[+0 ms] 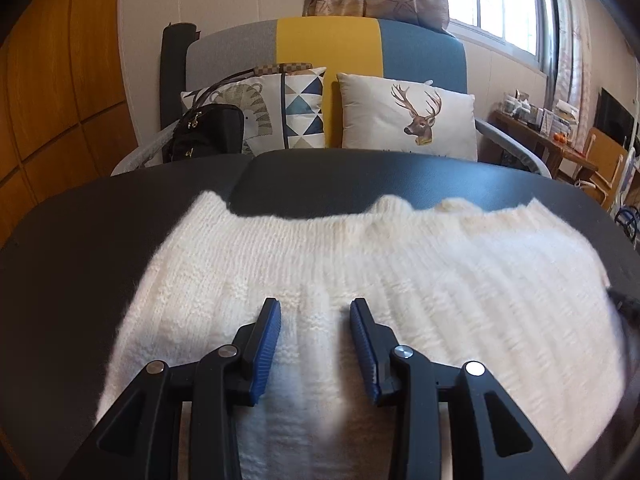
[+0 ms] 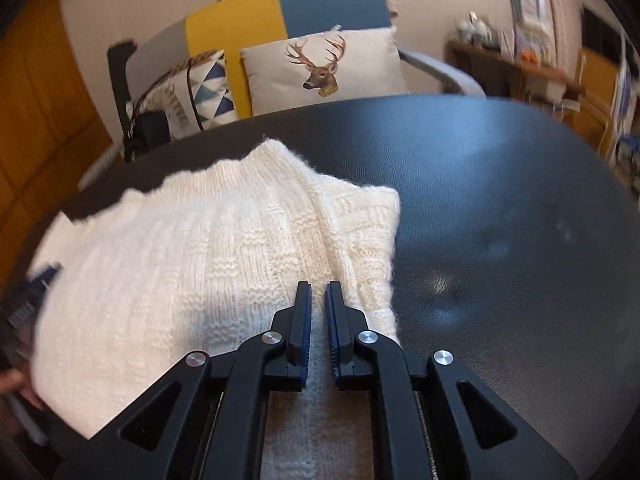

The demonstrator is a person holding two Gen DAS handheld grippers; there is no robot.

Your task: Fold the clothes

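A white knitted sweater [image 1: 360,272] lies spread on the black table [image 1: 120,208]. My left gripper [image 1: 316,308] is open, its blue-padded fingers just above the sweater's near part. In the right wrist view the sweater [image 2: 180,248] lies to the left on the table [image 2: 500,200], with a folded part at its right edge. My right gripper [image 2: 318,292] is nearly closed, a narrow gap between the pads, low over the sweater's right side; whether it pinches cloth is unclear. The left gripper's tip [image 2: 36,288] shows at the left edge.
Behind the table stands a grey, yellow and blue sofa [image 1: 328,40] with a deer cushion [image 1: 408,116], a patterned cushion [image 1: 280,108] and a black bag [image 1: 208,132]. A wooden desk with clutter [image 1: 540,132] stands at the right under the window.
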